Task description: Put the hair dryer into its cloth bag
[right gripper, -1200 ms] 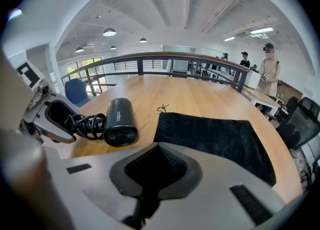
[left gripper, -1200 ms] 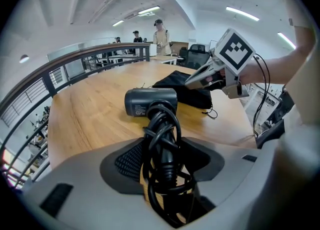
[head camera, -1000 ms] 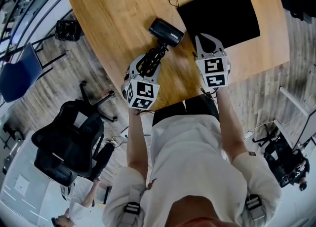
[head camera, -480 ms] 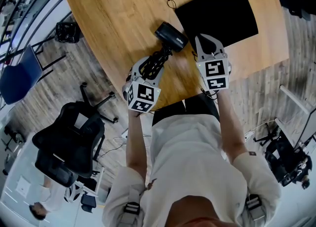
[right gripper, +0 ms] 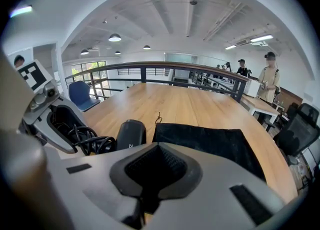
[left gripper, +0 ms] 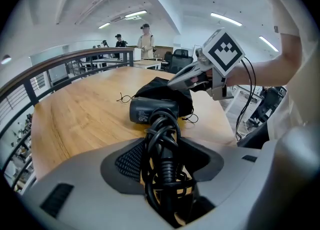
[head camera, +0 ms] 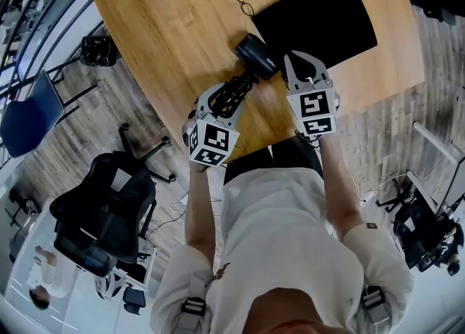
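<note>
The black hair dryer (head camera: pixel 253 55) (left gripper: pixel 150 110) hangs just over the wooden table (head camera: pixel 174 13), its barrel beside the near left corner of the black cloth bag (head camera: pixel 316 20) (right gripper: pixel 210 141). My left gripper (head camera: pixel 234 91) (left gripper: pixel 162 154) is shut on the dryer's handle, with the coiled cord (left gripper: pixel 162 134) wound round it. My right gripper (head camera: pixel 298 62) (right gripper: pixel 157 166) is shut on the bag's near edge, and in the left gripper view the cloth bunches up at its tip. The bag's drawstring (head camera: pixel 243 7) lies on the wood behind the dryer.
The table's curved edge runs just below both grippers. On the floor to the left stand a black office chair (head camera: pixel 102 209) and a blue chair (head camera: pixel 29 107). People stand at desks far behind the table (left gripper: pixel 145 39).
My left gripper has carried the hair dryer to the right, so that its barrel now sits by the bag's corner. My right gripper has stayed at the bag's edge.
</note>
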